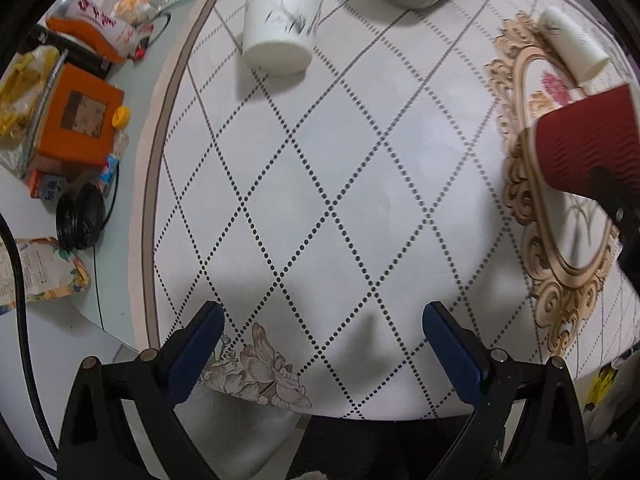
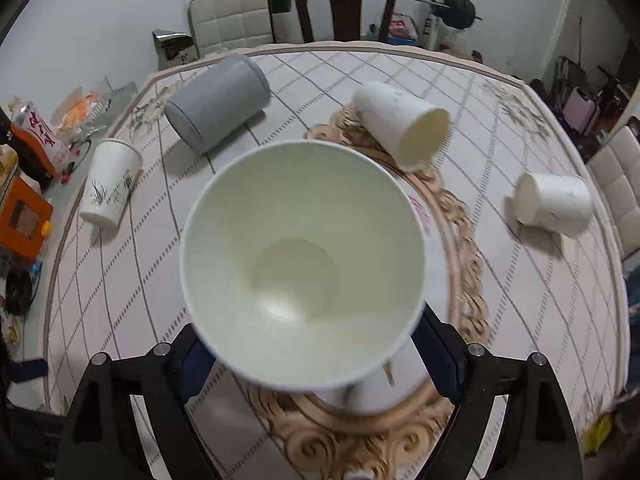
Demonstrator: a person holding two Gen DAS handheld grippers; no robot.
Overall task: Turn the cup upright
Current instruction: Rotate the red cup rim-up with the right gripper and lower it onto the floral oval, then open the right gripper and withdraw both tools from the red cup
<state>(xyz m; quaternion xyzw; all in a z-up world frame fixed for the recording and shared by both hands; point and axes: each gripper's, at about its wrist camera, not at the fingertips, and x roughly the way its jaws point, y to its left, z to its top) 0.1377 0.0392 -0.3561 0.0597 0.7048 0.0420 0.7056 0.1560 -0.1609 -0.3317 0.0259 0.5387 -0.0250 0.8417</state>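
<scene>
My right gripper (image 2: 316, 356) is shut on a red ribbed paper cup with a white inside (image 2: 300, 264). The cup's open mouth faces the camera, held above the table's ornate medallion. The same cup shows as a red ribbed body in the left wrist view (image 1: 584, 140), with the right gripper's dark finger on it. My left gripper (image 1: 324, 348) is open and empty, low over the table's near edge.
A white cup with a bamboo print (image 2: 110, 182) stands upside down at the left; it also shows in the left wrist view (image 1: 280, 28). A grey cup (image 2: 218, 102) and two white cups (image 2: 404, 124) (image 2: 554, 202) lie on their sides. Boxes and packets (image 1: 76, 128) crowd the side table.
</scene>
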